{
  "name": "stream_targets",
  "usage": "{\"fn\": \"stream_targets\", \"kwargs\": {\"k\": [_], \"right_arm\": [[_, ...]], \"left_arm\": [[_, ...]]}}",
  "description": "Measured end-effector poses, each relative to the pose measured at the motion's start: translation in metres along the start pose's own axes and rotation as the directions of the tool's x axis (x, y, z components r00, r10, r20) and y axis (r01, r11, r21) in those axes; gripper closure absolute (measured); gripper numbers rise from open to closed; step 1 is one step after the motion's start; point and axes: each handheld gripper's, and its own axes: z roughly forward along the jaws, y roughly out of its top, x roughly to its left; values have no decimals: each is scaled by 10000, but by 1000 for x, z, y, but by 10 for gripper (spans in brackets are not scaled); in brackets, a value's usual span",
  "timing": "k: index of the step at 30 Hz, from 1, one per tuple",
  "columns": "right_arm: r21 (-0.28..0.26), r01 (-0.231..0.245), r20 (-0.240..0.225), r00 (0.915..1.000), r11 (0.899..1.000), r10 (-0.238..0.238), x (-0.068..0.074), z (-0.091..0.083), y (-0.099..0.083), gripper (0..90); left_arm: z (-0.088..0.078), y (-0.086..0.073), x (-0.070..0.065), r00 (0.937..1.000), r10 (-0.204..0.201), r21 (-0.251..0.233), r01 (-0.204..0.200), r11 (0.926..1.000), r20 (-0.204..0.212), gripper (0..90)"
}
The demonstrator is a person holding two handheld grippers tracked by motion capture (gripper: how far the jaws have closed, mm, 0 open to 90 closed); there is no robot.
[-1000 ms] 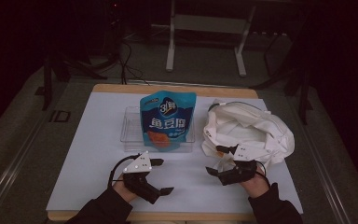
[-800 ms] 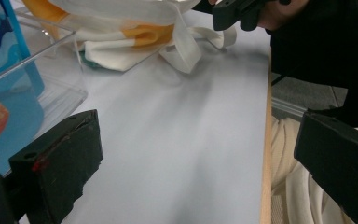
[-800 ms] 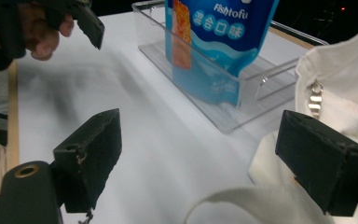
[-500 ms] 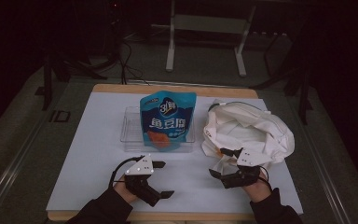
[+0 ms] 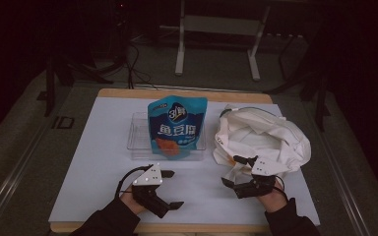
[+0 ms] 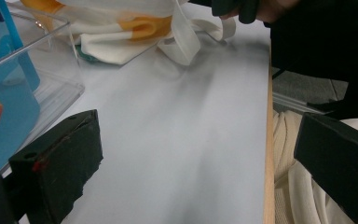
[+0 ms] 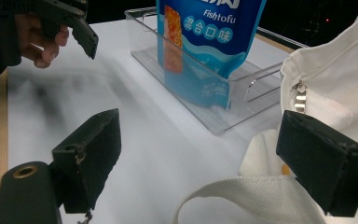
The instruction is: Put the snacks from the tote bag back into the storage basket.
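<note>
We are noting the right gripper point(image 5: 237, 170), jaws parted and empty, drawing nearer the cloth bag point(image 5: 261, 140); left gripper point(image 5: 172, 189) idling released above the desk point(image 5: 93, 172).

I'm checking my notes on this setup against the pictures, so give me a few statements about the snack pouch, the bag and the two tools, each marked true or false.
1. The blue fish tofu pouch stands in the clear plastic bin. True.
2. The left tool is shut on the pouch. False: its jaws are open over the bare white table top, holding nothing.
3. The white cloth bag lies to the right of the bin. True.
4. The right tool is shut. False: its jaws are open, at the bag's near edge, with a bag strap between them.
5. The pouch is red. False: it is blue.
</note>
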Motion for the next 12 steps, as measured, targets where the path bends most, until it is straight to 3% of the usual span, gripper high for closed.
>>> {"fn": "stream_targets", "kwargs": {"k": [12], "right_arm": [[159, 97, -106, 9999, 9998, -95, 0, 3, -2, 141]], "left_arm": [[-1, -1, 0, 10000, -49, 2, 49, 10000, -4, 13]]}}
